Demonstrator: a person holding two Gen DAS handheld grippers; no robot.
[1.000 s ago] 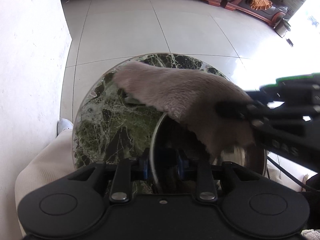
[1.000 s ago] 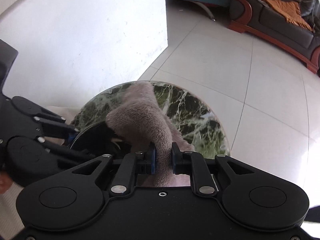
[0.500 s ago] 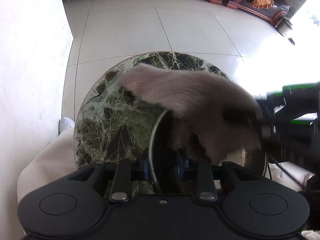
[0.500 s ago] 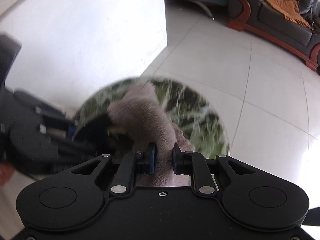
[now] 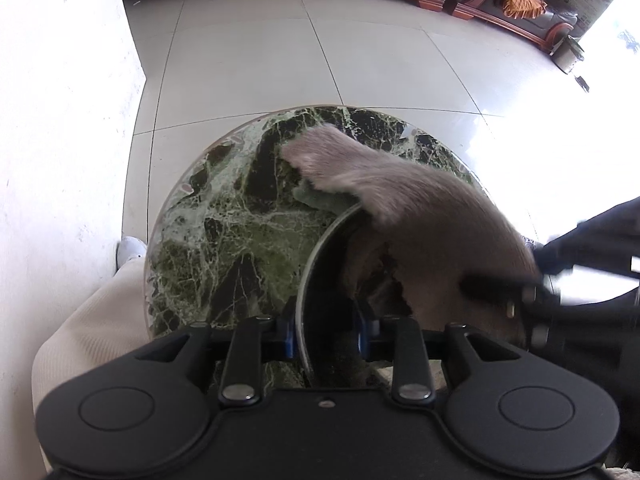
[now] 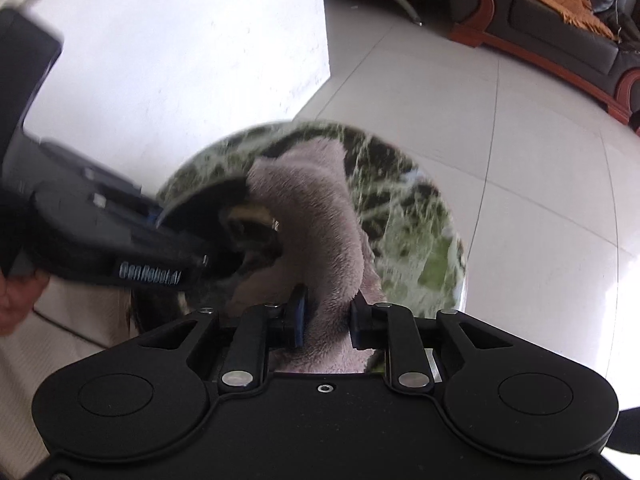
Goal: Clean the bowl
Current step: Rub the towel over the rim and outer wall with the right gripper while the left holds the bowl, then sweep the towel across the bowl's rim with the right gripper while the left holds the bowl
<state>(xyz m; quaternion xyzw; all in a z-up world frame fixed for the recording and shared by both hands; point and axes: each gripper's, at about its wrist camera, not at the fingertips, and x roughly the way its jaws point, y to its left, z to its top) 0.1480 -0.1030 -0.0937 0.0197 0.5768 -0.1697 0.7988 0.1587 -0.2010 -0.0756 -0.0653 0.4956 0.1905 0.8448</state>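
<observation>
Metal bowl [image 5: 320,264] sits on the round green marble bench [image 5: 224,232], at the near right part of the top, close to the edge. Left gripper [image 5: 326,334] is narrow and clamps the bowl's near rim, one blue pad outside the wall, one inside. In the right wrist view the bowl [image 6: 196,216] shows as a dark hollow with a shiny patch, left of centre and blurred.

A grey fluffy cloth [image 5: 420,224] is draped over the bowl's far rim; one end is stuffed inside the bowl, the other end trails out onto the marble beyond it. Apart from the cloth, the bowl's inside is too dark to read.

Right gripper [image 6: 328,316] holds the cloth [image 6: 320,216] between its pads, the plush filling the gap; its jaws have just been opening a little, cloth still between them. In the left wrist view the right gripper [image 5: 516,296] is a blurred black shape over the bowl's right side, pressed into the cloth.

A person's hand [image 6: 14,300] shows at the left edge behind the left gripper [image 6: 156,216]. Cream trousers [image 5: 92,320] and a white shoe [image 5: 130,248] lie beside the bench on the tiled floor [image 5: 248,52]. Dark sofa [image 6: 560,20] stands far back.
</observation>
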